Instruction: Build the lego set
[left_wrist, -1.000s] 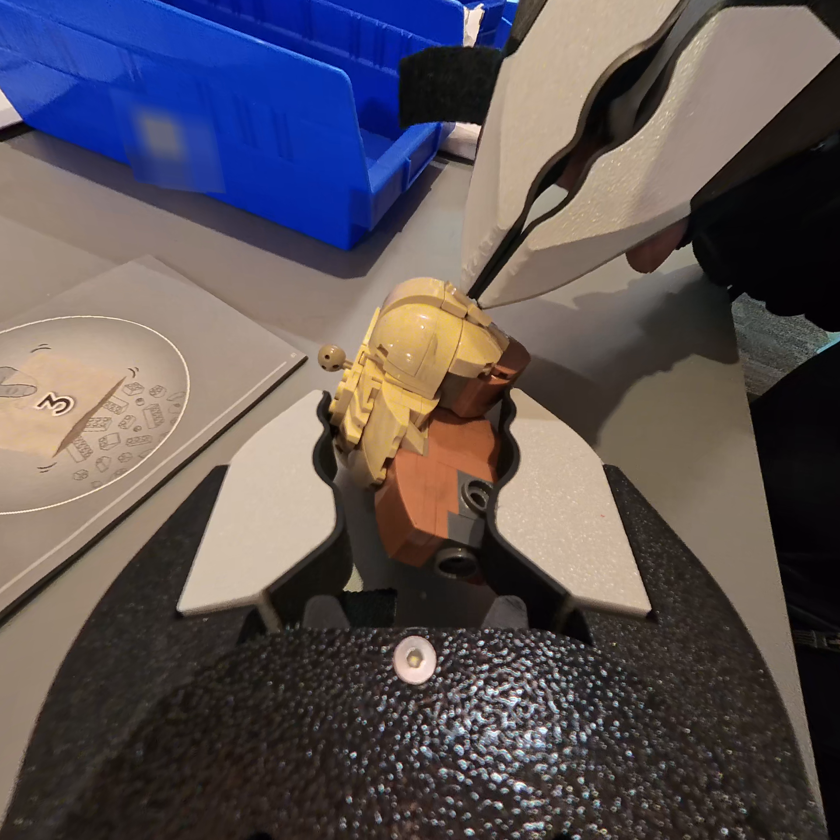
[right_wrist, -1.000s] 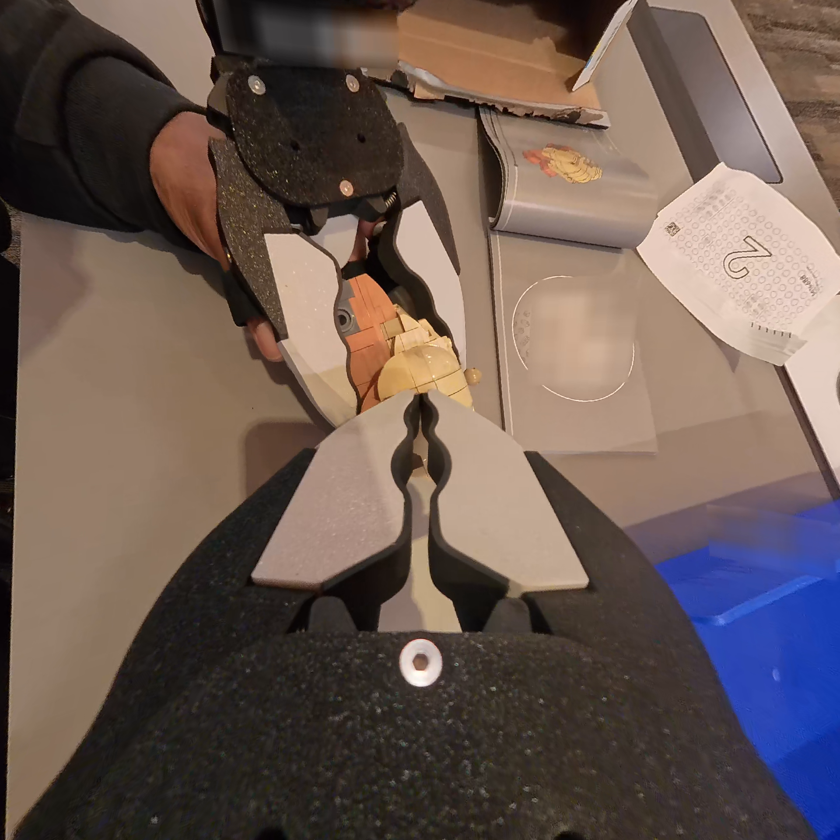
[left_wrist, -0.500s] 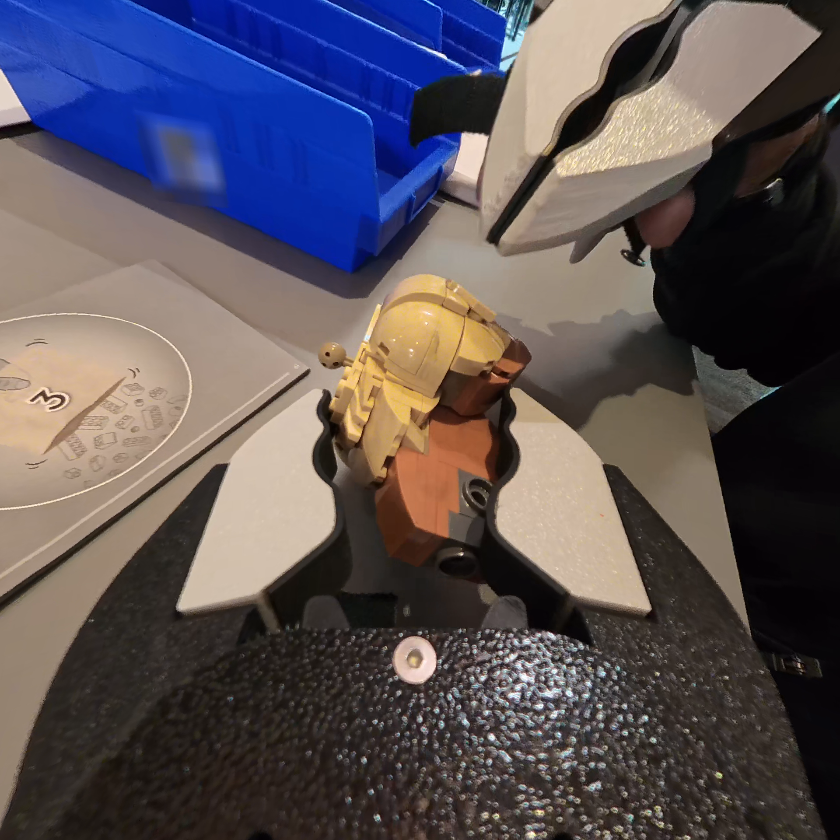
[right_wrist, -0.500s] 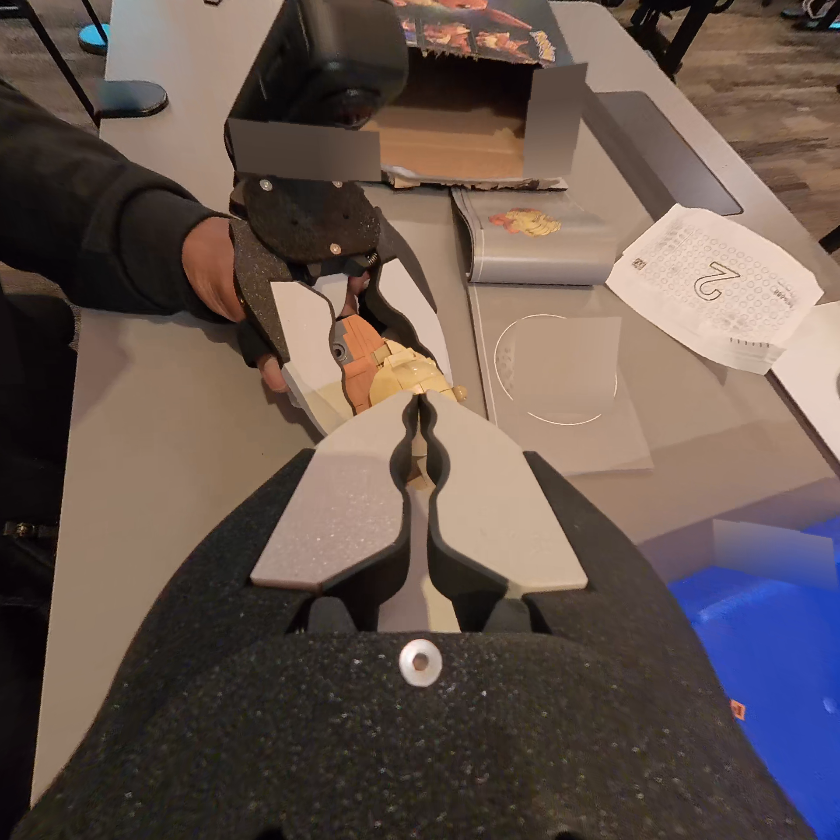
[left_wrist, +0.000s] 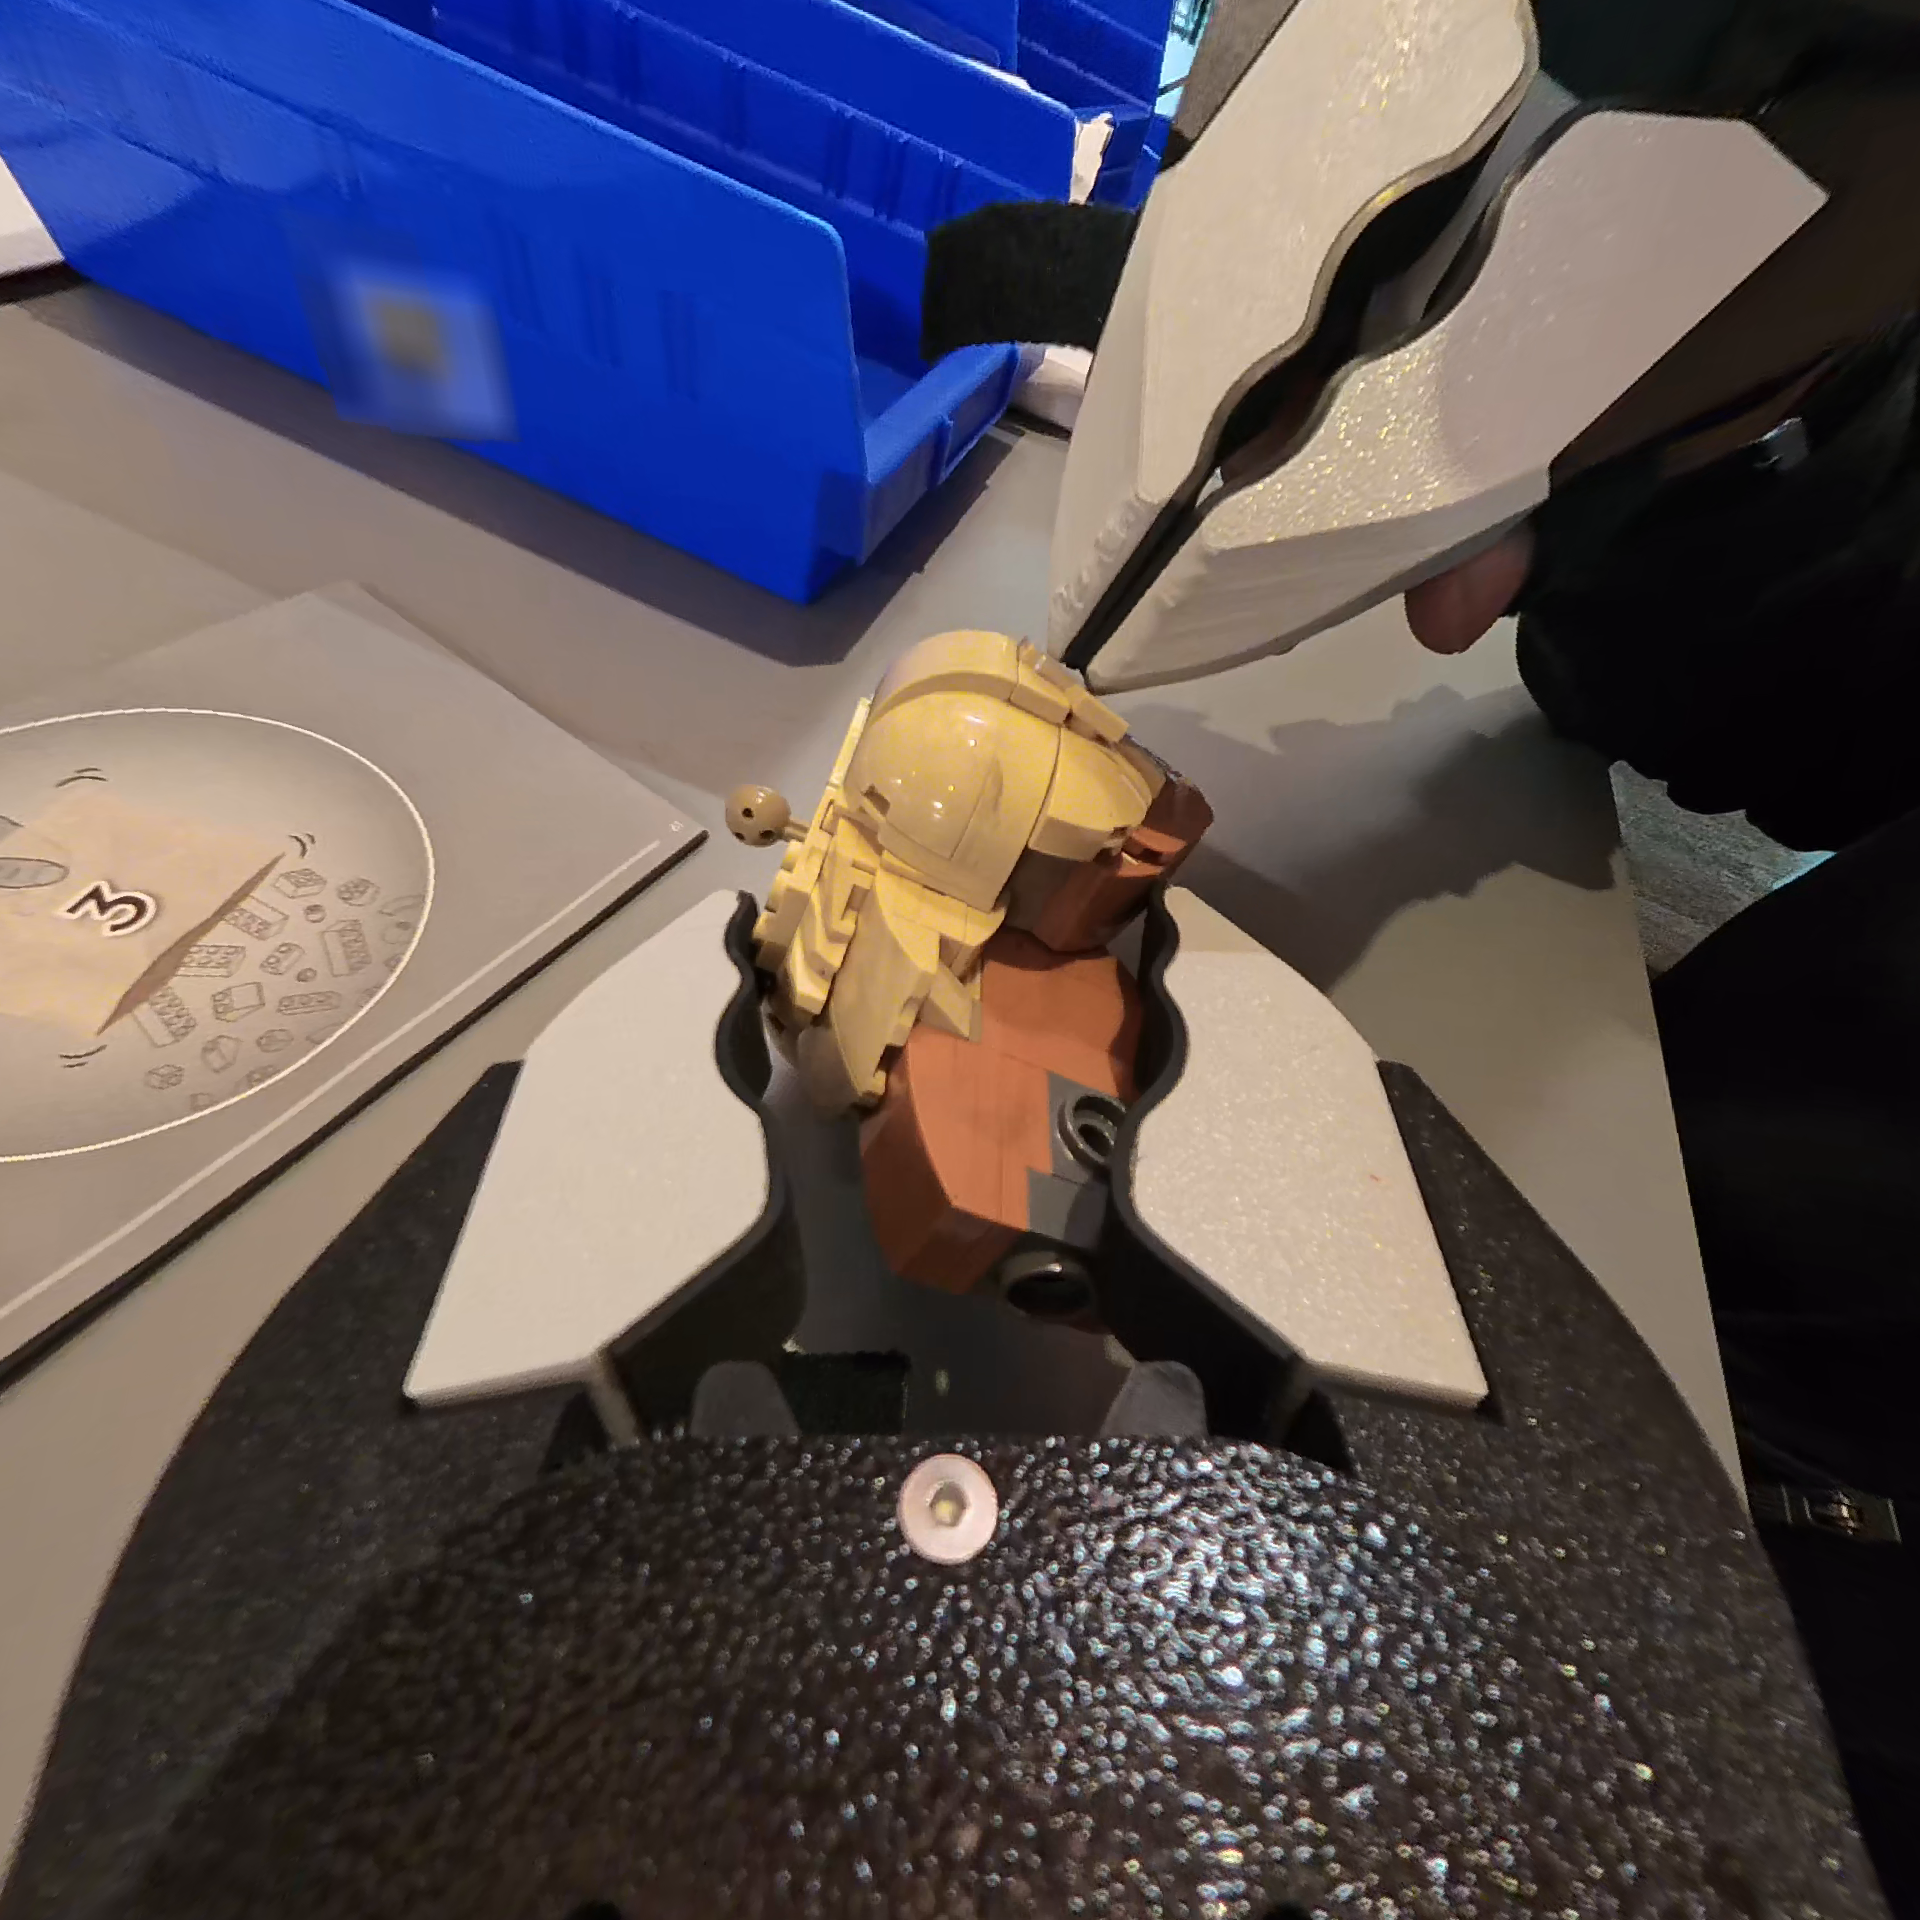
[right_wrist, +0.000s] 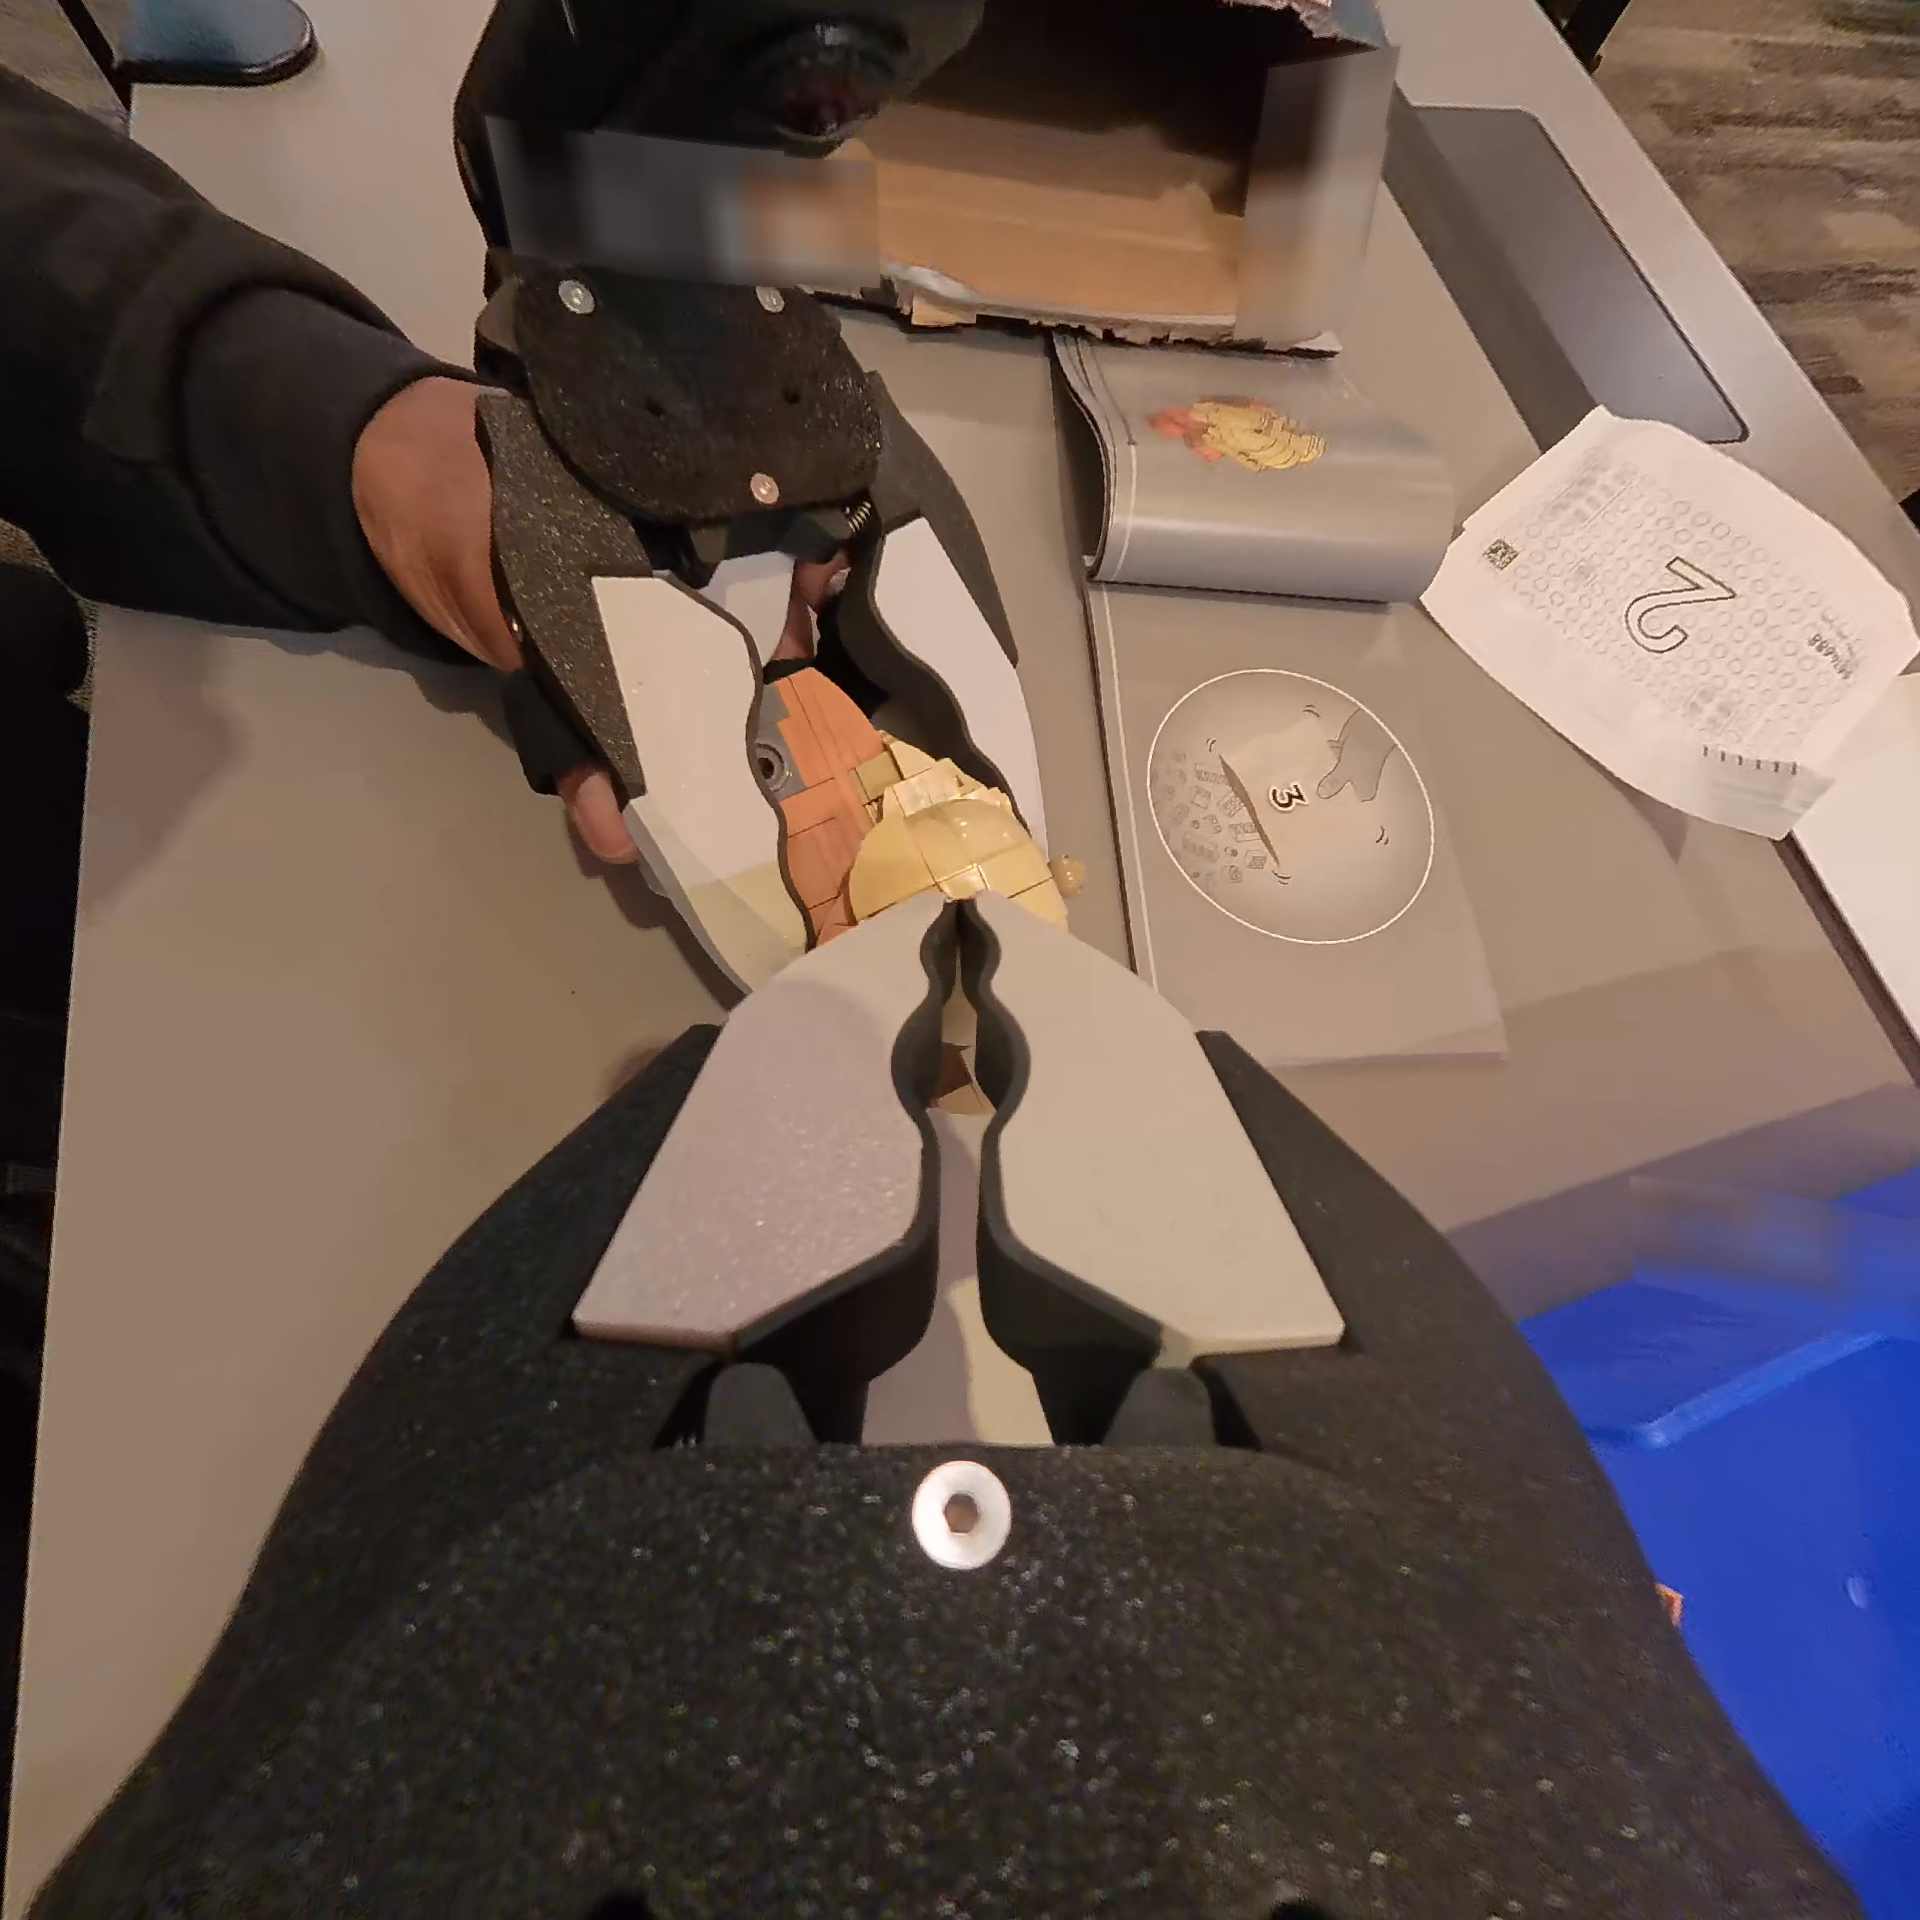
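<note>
Two grippers meet at one toy here. The left gripper (left_wrist: 951, 997) has its jaws spread wide around a brick model (left_wrist: 966, 935), tan at the far end and brown at the near end, and both pads press on its sides, so the toy is held up off the grey table (left_wrist: 1351, 914). The right gripper (right_wrist: 958, 906) is squeezed shut with nothing between its fingers, and its tips touch the tan top of the model, at the end far from the left gripper's body. It looks like a pushing step, where the closed tips press a small tan piece down while the other gripper keeps the toy steady. A good next move would need a soft, straight push, since a hard or slanted one might pop bricks loose or tip the toy in the grasp. To the left of the left gripper lies an open booklet (left_wrist: 312, 831). Ahead of it stand blue bins (left_wrist: 623, 260).
</note>
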